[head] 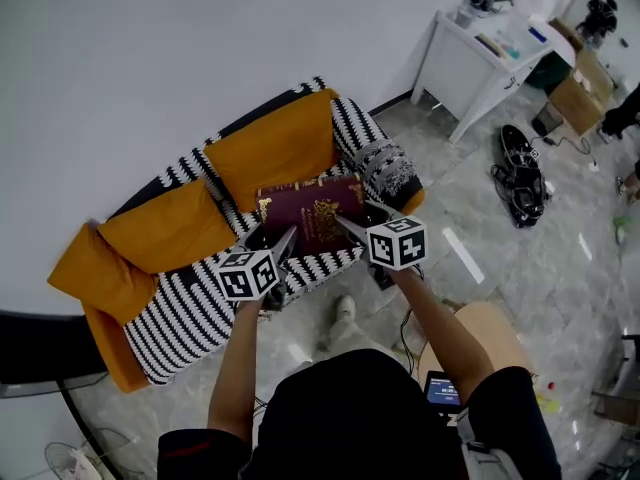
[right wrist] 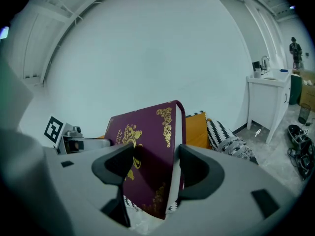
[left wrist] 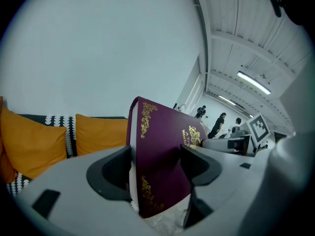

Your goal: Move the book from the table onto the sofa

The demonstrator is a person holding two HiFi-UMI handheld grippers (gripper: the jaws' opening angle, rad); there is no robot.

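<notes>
A thick maroon book with gold ornament is carried in the air over the front of the sofa, held from both sides. My left gripper is shut on the book's left edge, the page side. On the spine side, my right gripper is shut on the book. The sofa has a black-and-white zigzag cover and orange cushions. The same orange cushions show behind the book in the left gripper view.
A patterned bolster lies at the sofa's right end. A white table with small items stands at the back right, a black bag on the floor near it. People stand far off. A person's shoe is near the sofa front.
</notes>
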